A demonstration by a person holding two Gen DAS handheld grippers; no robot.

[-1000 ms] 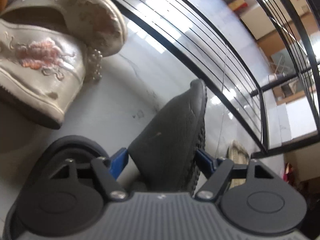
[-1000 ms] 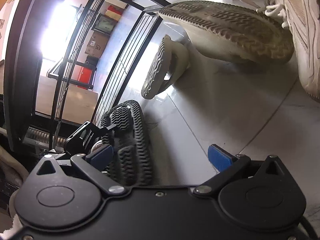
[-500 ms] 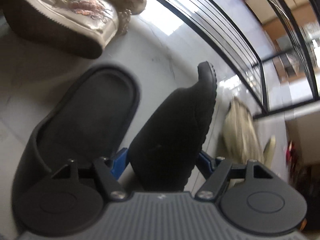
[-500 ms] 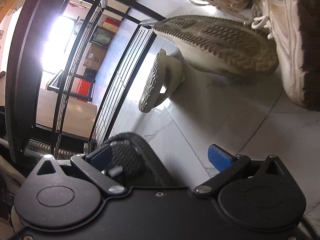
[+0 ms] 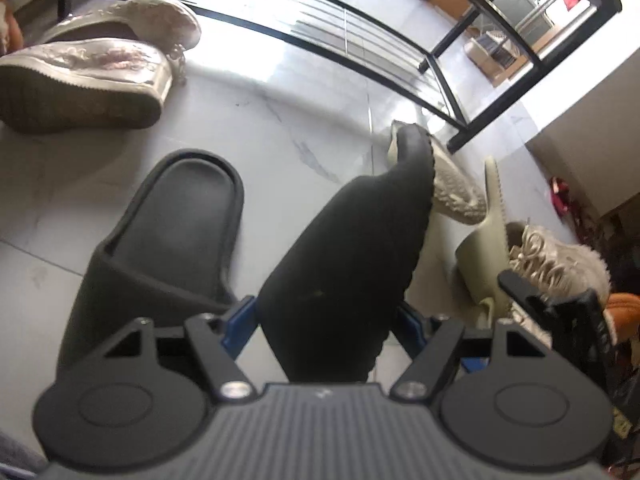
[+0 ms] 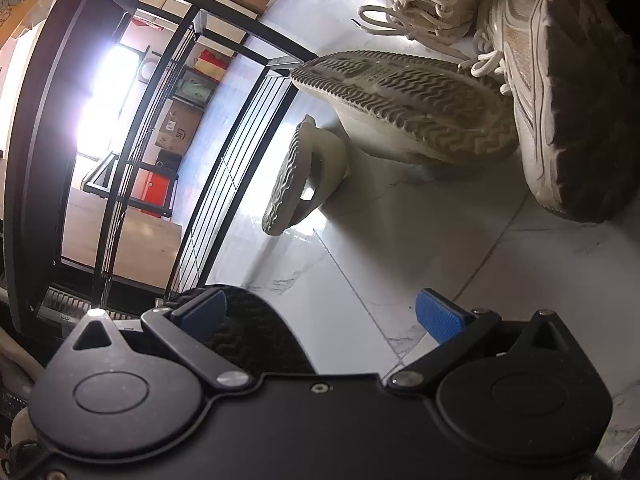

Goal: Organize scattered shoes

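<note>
My left gripper is shut on a black slide sandal, held tilted on its edge above the tiled floor. Its matching black slide lies flat on the floor just to the left. In the right wrist view my right gripper is open, with nothing between its blue pads. The treaded sole of the held black slide shows at the lower left behind the left pad. Two beige slides lie on their sides ahead.
A black metal shoe rack runs along the back of the floor. Cream embroidered shoes sit at the far left. Beige slides and a laced sneaker lie to the right. White sneakers crowd the right wrist view's upper right.
My left gripper has pulled back and swung right with the black slide, bringing the second black slide and the beige shoes into view. The right gripper stayed open as the black sole slipped lower in its view.
</note>
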